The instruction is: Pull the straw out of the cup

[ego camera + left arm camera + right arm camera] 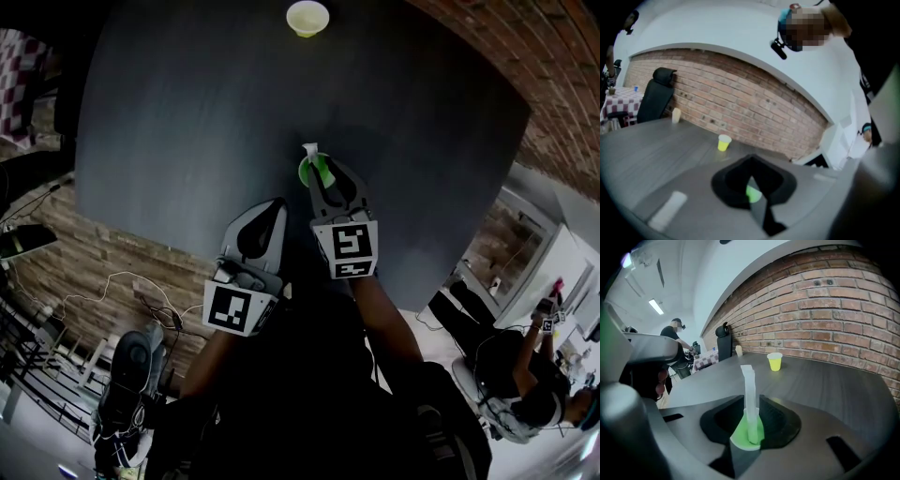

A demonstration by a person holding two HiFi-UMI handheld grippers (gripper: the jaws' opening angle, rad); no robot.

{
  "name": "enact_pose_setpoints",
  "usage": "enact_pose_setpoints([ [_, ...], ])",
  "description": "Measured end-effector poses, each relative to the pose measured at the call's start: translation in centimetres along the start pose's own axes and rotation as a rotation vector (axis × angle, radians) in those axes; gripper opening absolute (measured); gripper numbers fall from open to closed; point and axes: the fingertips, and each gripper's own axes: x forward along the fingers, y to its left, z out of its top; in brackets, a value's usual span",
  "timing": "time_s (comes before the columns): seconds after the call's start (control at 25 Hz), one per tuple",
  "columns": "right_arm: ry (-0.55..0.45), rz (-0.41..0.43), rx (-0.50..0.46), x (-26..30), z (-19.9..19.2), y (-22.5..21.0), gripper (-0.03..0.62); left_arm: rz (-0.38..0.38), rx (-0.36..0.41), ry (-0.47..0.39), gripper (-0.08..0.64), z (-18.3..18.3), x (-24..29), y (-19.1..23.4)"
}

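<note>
A small green cup [307, 172] stands on the dark table [187, 112] with a white straw [310, 151] upright in it. In the right gripper view the straw [749, 390] rises out of the green cup [746, 433] and passes between the dark jaw pads, which press on both its sides. My right gripper [323, 176] [751, 411] is shut on the straw just above the cup's rim. Lower left of it, my left gripper [278, 208] [752, 187] hangs shut and holds nothing; a bit of the green cup [753, 192] shows past its tips.
A yellow cup [307, 17] [775, 361] [724, 142] stands at the table's far side near a brick wall [825, 319]. A black chair [656, 93] and a pale cup [676, 115] are at the far end. A person [675, 336] works in the background.
</note>
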Motion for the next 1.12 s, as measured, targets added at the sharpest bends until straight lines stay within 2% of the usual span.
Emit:
enact_pose_setpoints([
  [0.44,0.072,0.021,-0.021,1.7,-0.7,0.2,0.095,-0.009,-0.019,-0.015,0.004,0.0,0.9,0.6],
  [0.92,0.12,-0.016,-0.047,2.7,-1.0,0.4,0.095,-0.005,-0.026,-0.023,0.003,0.2,0.3,1.6],
  [1.12,0.133,-0.047,-0.046,2.8,-1.0,0.0,0.063,0.002,-0.028,-0.028,0.004,0.2,-0.3,2.1],
])
